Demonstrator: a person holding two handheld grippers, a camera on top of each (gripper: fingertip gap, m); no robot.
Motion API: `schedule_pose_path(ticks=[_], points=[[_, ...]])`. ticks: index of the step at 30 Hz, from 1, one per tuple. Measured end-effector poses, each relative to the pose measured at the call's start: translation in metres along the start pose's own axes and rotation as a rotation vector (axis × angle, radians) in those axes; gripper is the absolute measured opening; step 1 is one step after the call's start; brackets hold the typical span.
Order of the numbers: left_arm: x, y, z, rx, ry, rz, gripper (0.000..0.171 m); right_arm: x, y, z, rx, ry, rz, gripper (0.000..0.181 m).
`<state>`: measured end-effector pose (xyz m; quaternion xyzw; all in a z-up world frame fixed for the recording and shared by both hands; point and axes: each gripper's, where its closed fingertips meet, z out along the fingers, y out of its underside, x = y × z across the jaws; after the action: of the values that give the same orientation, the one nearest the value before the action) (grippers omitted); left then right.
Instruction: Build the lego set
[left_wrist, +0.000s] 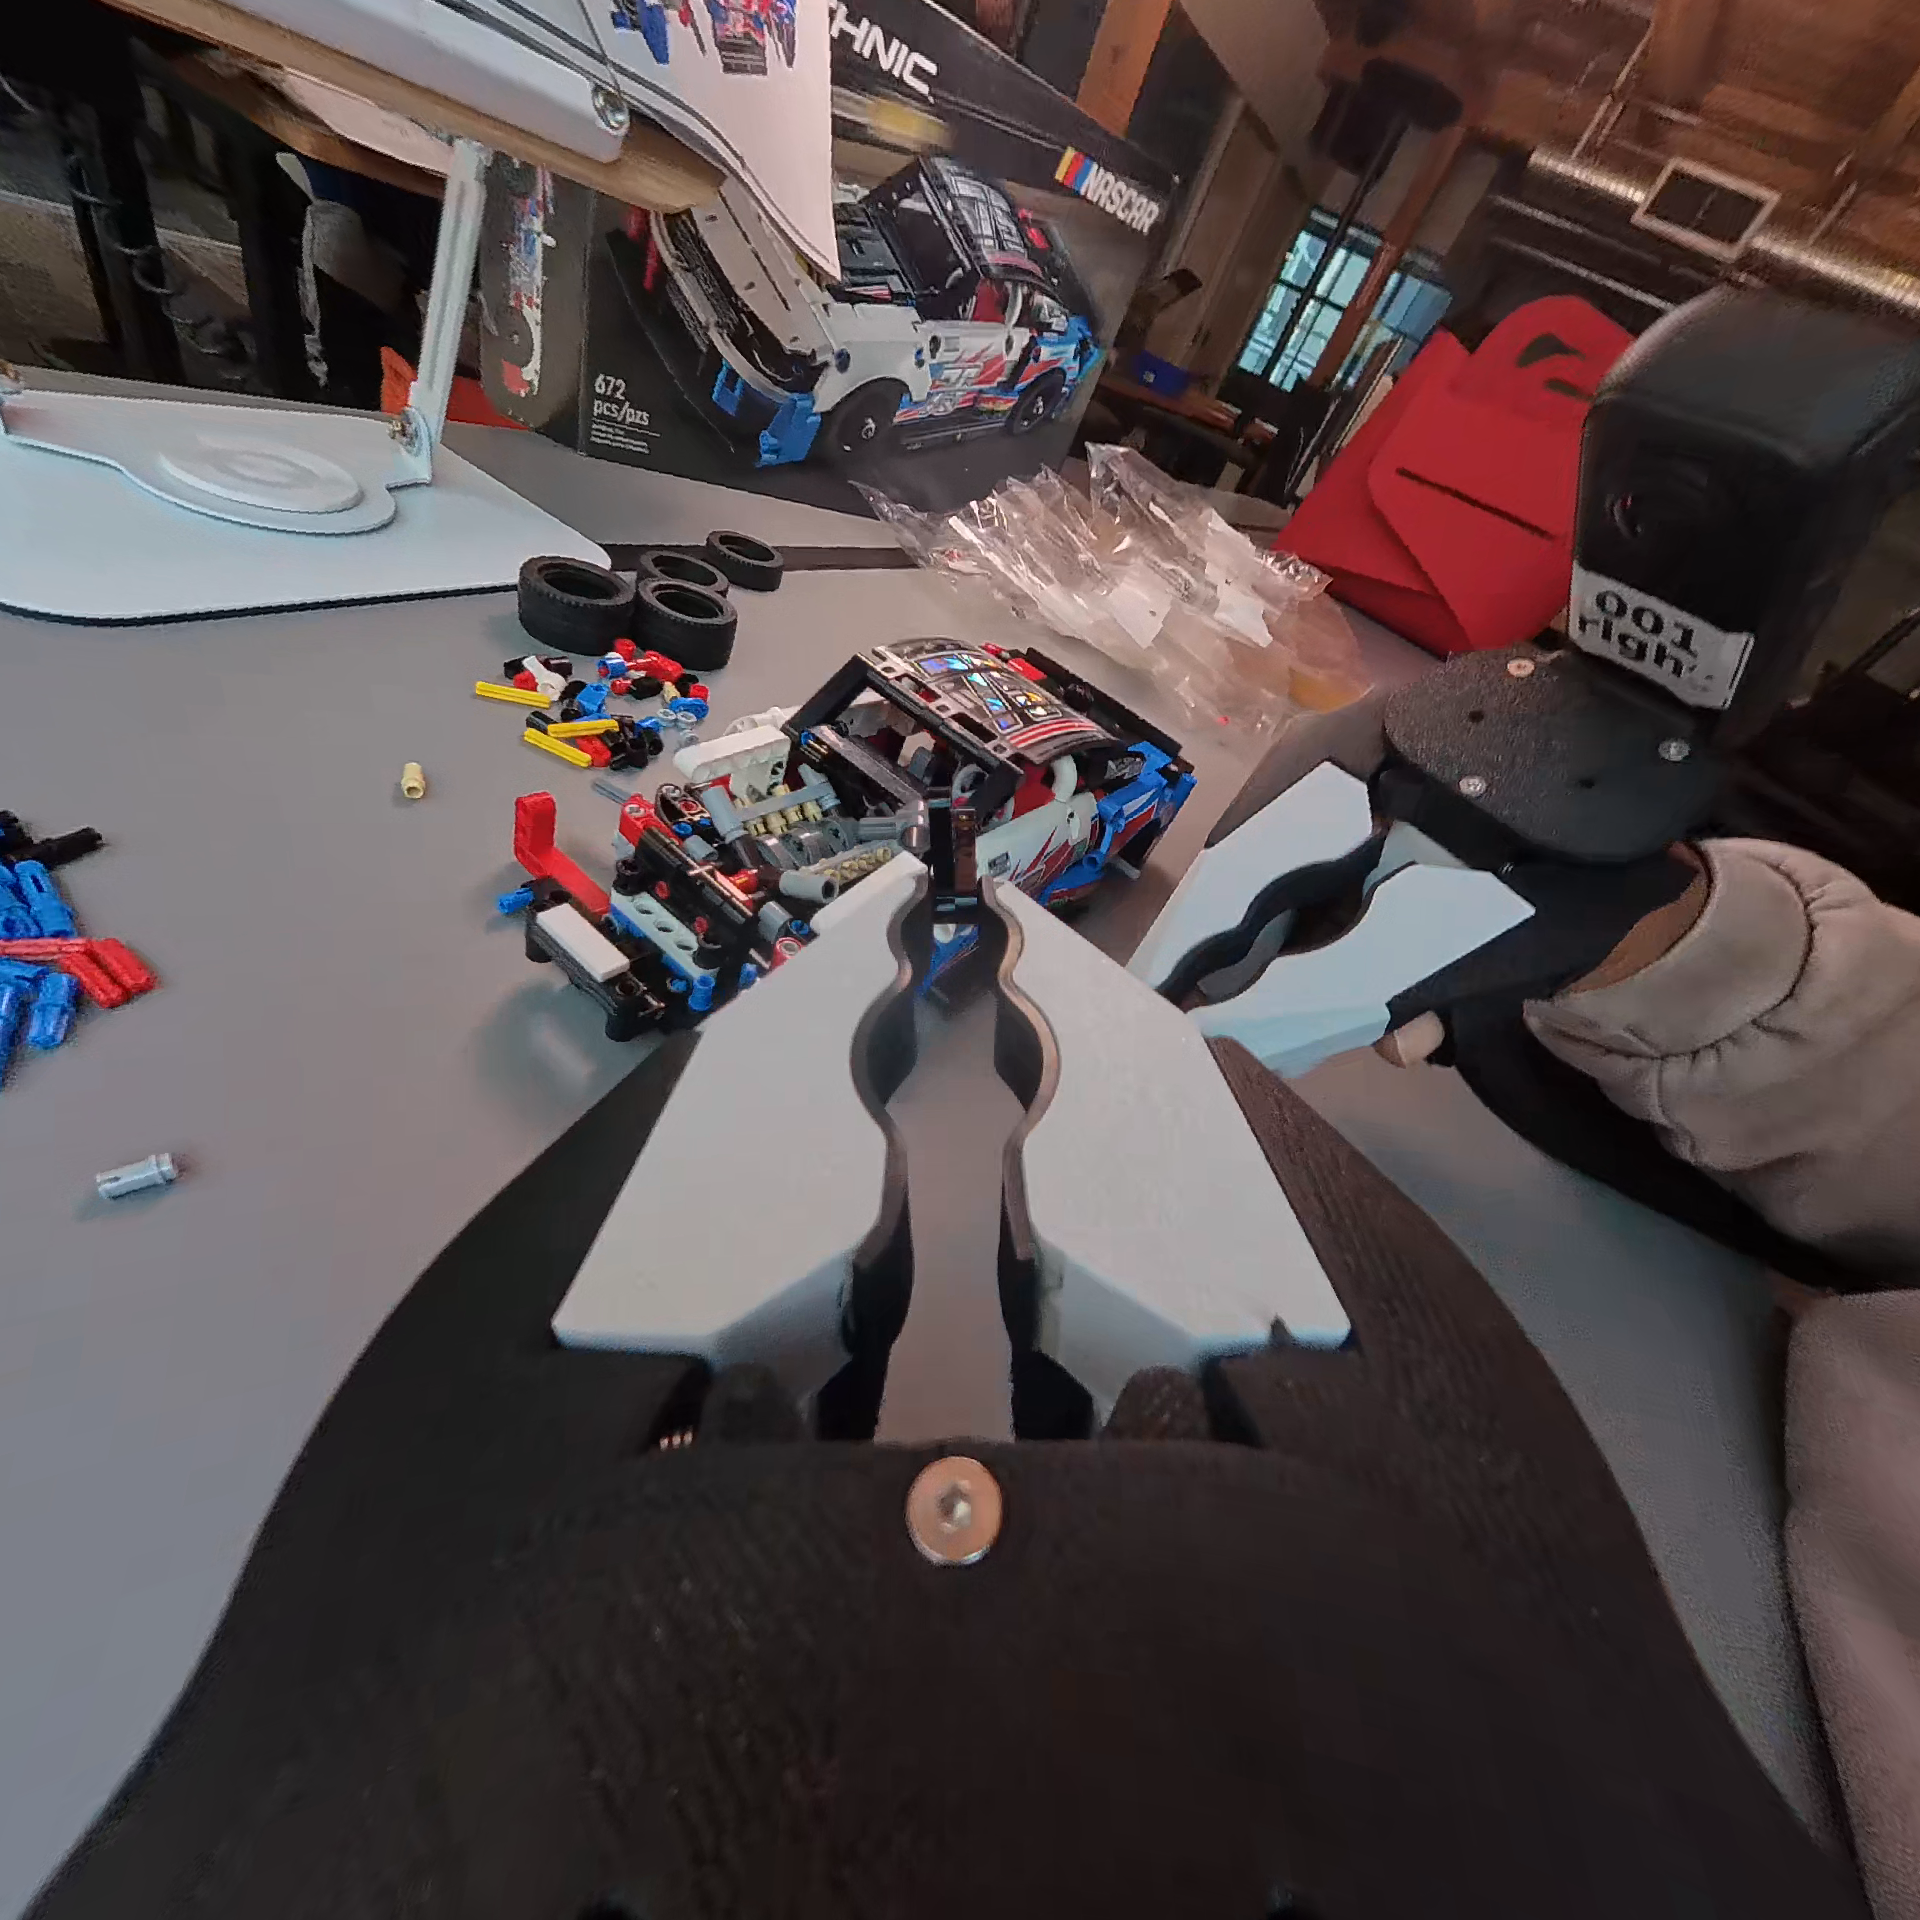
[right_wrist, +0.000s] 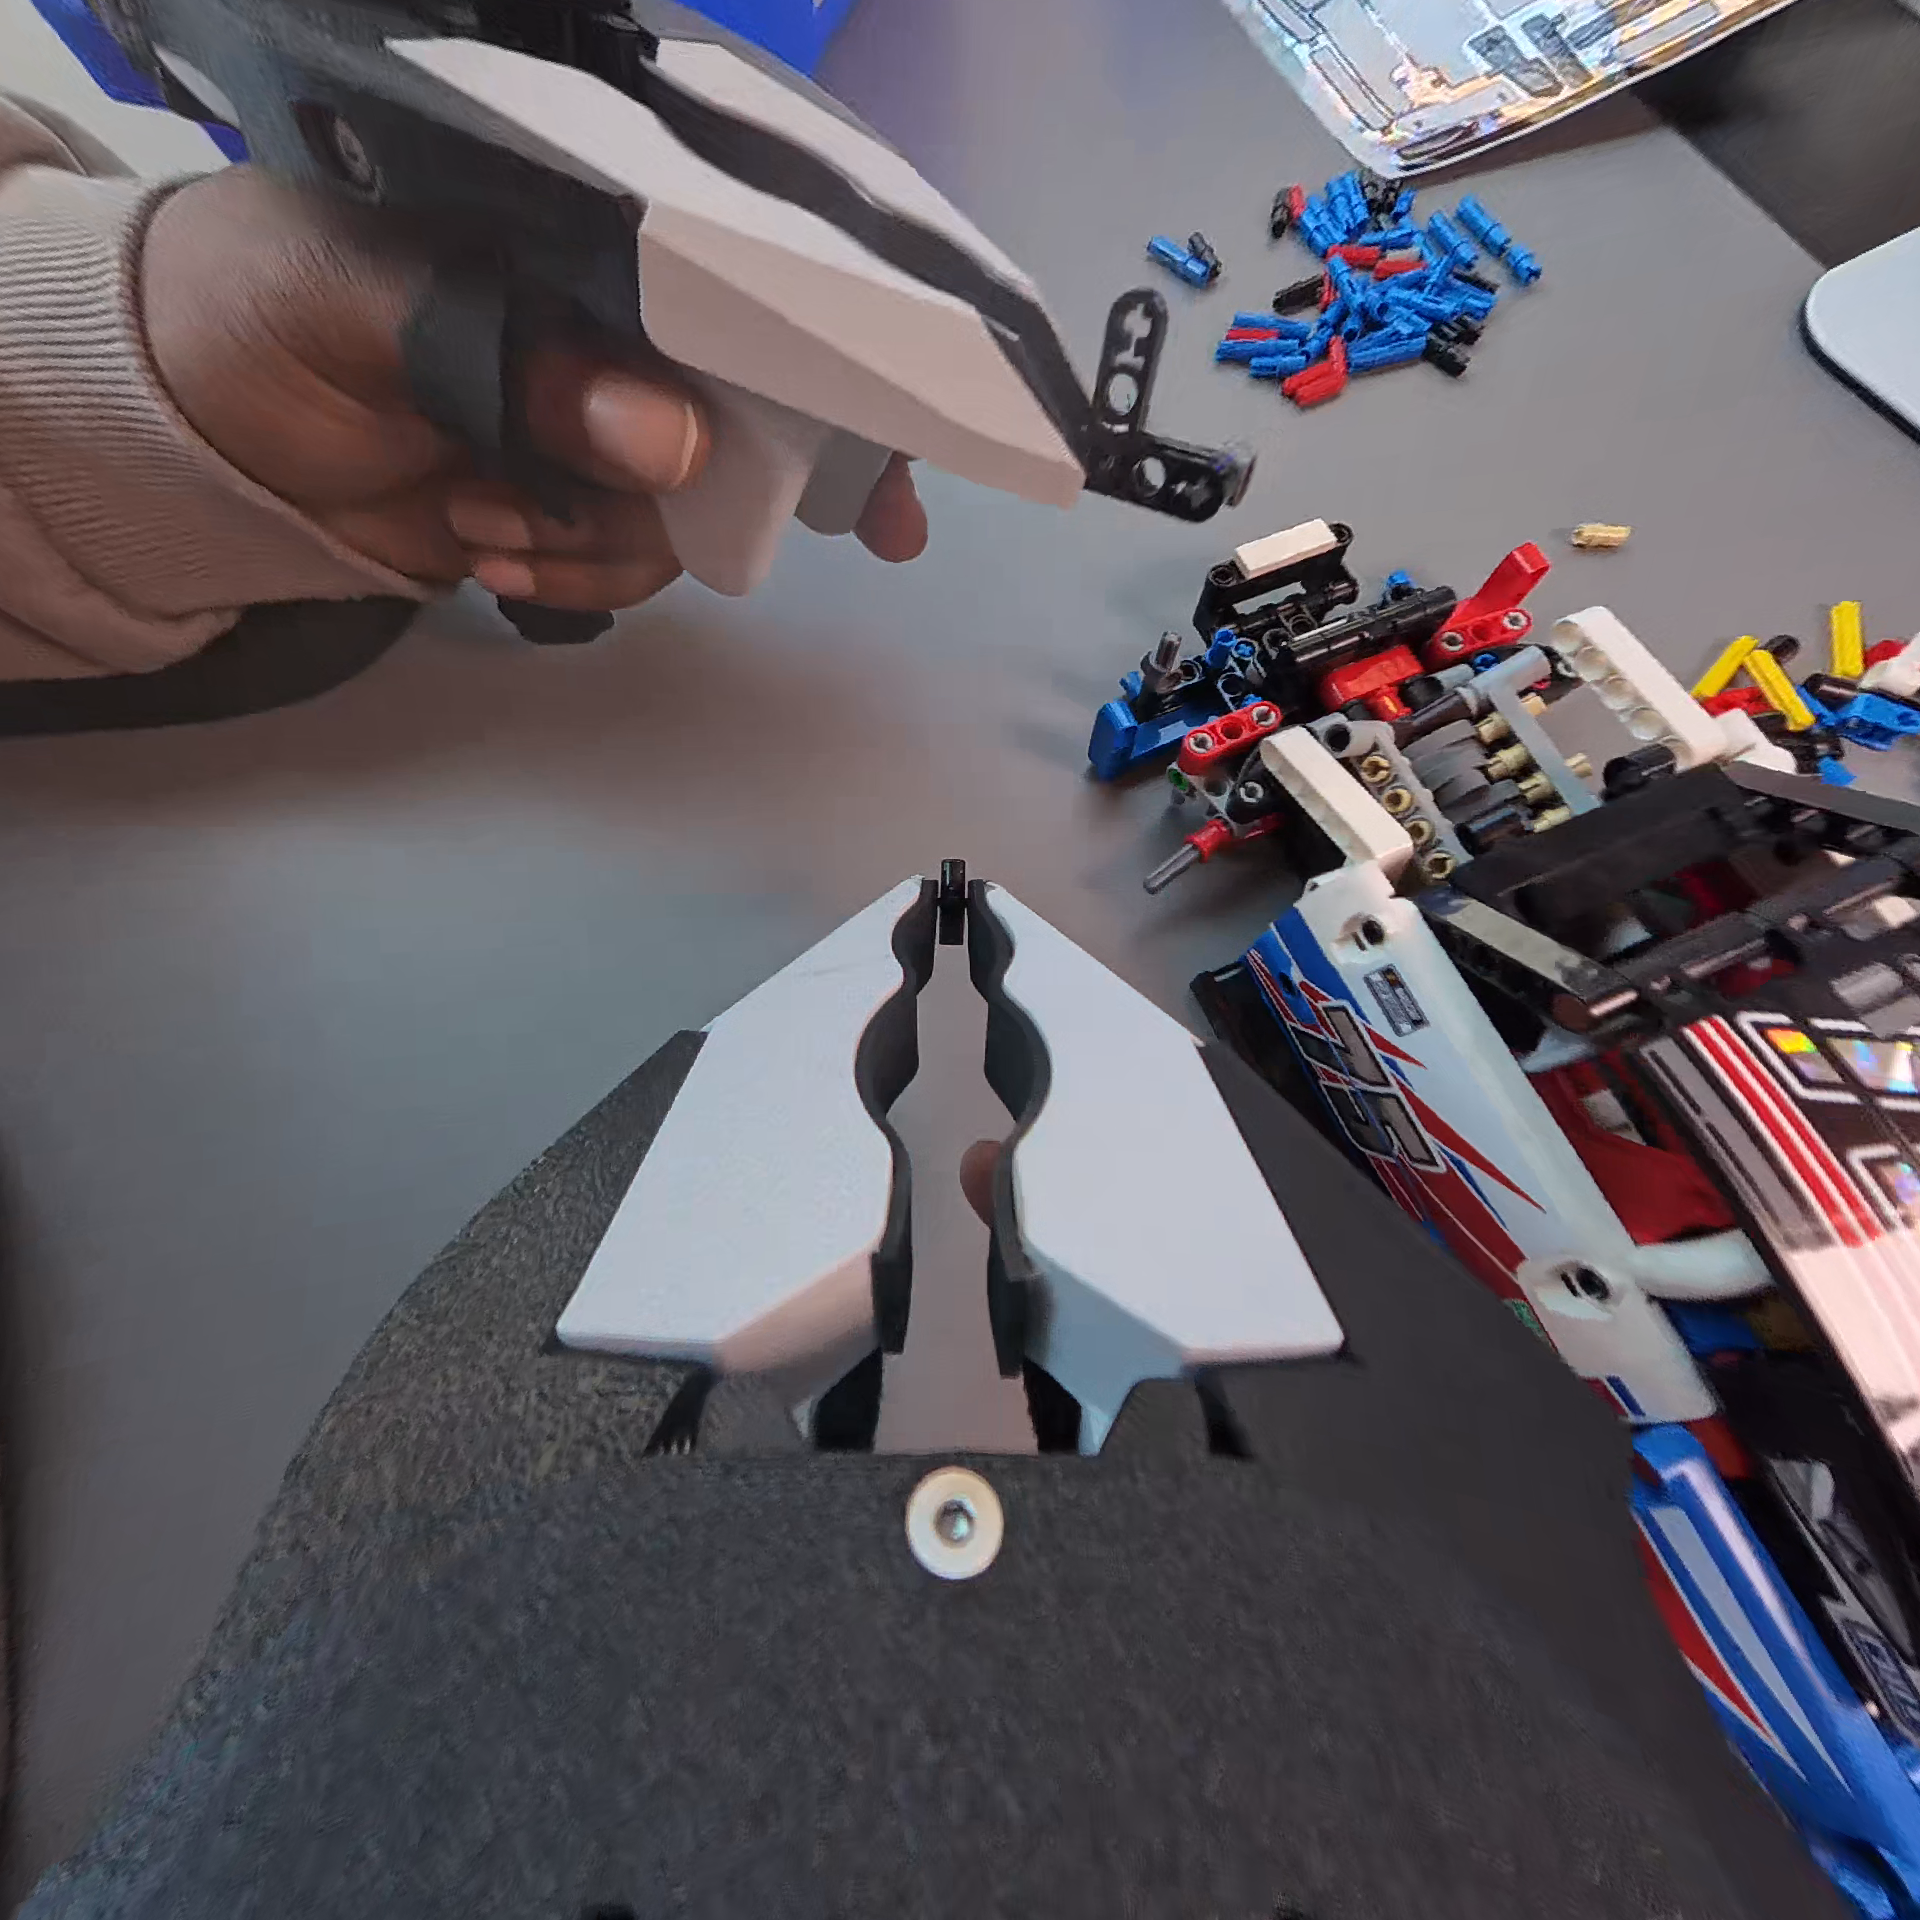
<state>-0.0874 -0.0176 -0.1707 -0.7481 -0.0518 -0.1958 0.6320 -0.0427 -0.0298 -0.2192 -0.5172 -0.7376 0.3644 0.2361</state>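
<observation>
The half-built race car sits on the grey surface, to the right of both grippers in the right wrist view. The left gripper, up and left of the car's open nose, has its fingers closed on a black L-shaped beam, one leg upright, the other pointing right. The right gripper is nearer, fingers pinching a small black pin whose axis points far, toward that beam.
</observation>
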Motion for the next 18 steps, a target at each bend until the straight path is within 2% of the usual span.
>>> schedule_pose_path(ticks=[4,12,18], points=[[0.015,0.017,0.007,-0.095,0.023,0.126,0.006,0.004,0.015,-0.008,-0.049,0.007,-0.016,0.003],[0.028,0.068,0.018,-0.370,0.000,0.425,0.006,0.003,0.067,-0.019,-0.284,-0.003,-0.156,0.003],[0.026,0.083,0.019,-0.458,-0.024,0.479,0.006,0.006,0.075,-0.027,-0.293,-0.025,-0.125,0.003]])
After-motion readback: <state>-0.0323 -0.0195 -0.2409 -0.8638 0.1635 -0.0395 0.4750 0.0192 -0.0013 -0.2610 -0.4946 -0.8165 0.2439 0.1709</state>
